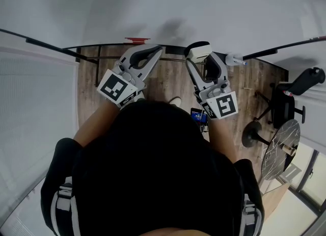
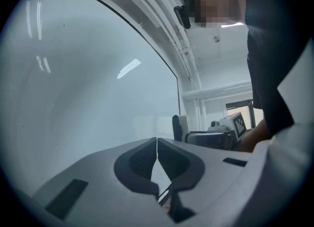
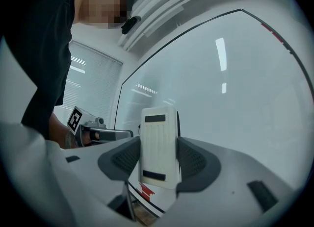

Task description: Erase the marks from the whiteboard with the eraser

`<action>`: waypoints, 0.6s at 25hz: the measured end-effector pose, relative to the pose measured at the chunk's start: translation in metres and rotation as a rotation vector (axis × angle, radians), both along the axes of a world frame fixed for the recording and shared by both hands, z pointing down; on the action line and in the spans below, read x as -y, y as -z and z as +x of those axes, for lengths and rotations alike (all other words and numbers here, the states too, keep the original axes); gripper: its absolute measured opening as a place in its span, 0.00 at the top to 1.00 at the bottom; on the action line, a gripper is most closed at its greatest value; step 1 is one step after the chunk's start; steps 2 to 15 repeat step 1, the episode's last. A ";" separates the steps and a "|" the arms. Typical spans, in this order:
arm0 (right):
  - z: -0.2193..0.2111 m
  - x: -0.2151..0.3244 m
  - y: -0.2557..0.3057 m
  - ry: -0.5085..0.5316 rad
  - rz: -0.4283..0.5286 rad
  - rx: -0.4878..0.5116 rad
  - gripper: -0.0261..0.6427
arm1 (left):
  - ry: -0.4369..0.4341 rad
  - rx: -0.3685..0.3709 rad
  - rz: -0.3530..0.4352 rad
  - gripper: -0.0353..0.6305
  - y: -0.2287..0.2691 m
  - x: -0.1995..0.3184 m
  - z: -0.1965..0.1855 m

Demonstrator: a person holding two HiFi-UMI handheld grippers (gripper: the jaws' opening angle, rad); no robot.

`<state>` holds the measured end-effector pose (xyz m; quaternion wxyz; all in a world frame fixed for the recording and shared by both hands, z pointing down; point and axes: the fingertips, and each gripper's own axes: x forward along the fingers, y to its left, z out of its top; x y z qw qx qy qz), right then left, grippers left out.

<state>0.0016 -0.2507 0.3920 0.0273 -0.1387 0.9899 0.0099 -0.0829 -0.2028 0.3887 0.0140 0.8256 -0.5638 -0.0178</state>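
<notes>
The person stood facing the whiteboard (image 1: 153,5) with both arms raised toward its lower edge. The right hand-held gripper (image 1: 199,60) was clenched on the eraser (image 1: 198,51). In the right gripper view, the two dark jaw pads pressed the long sides of the eraser (image 3: 158,138). It stood upright between them with its pale ribbed back toward the camera and the whiteboard (image 3: 235,98) behind it. The eraser sat close to the board near the bottom frame, but whether its felt face touched the board could not be told.

The left hand-held gripper (image 1: 154,51) was held just beside the right one, also pointed at the board. In the left gripper view its jaws were clenched tip to tip (image 2: 157,140) with nothing between them, and the whiteboard (image 2: 88,98) filled the view beyond.

Each gripper carried its marker cube near the wrist, the left cube (image 1: 116,88) and the right cube (image 1: 224,105). Below the board lay a wooden floor (image 1: 163,84). To the person's right stood an office chair (image 1: 285,105) and a round table (image 1: 281,148), both well apart from the board.
</notes>
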 end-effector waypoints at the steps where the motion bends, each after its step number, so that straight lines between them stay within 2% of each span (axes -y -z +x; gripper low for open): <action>1: 0.000 0.000 0.000 -0.001 -0.005 0.003 0.61 | -0.001 -0.007 -0.001 0.94 0.001 0.000 0.000; 15: 0.000 0.000 0.000 -0.001 -0.005 0.003 0.61 | -0.001 -0.007 -0.001 0.94 0.001 0.000 0.000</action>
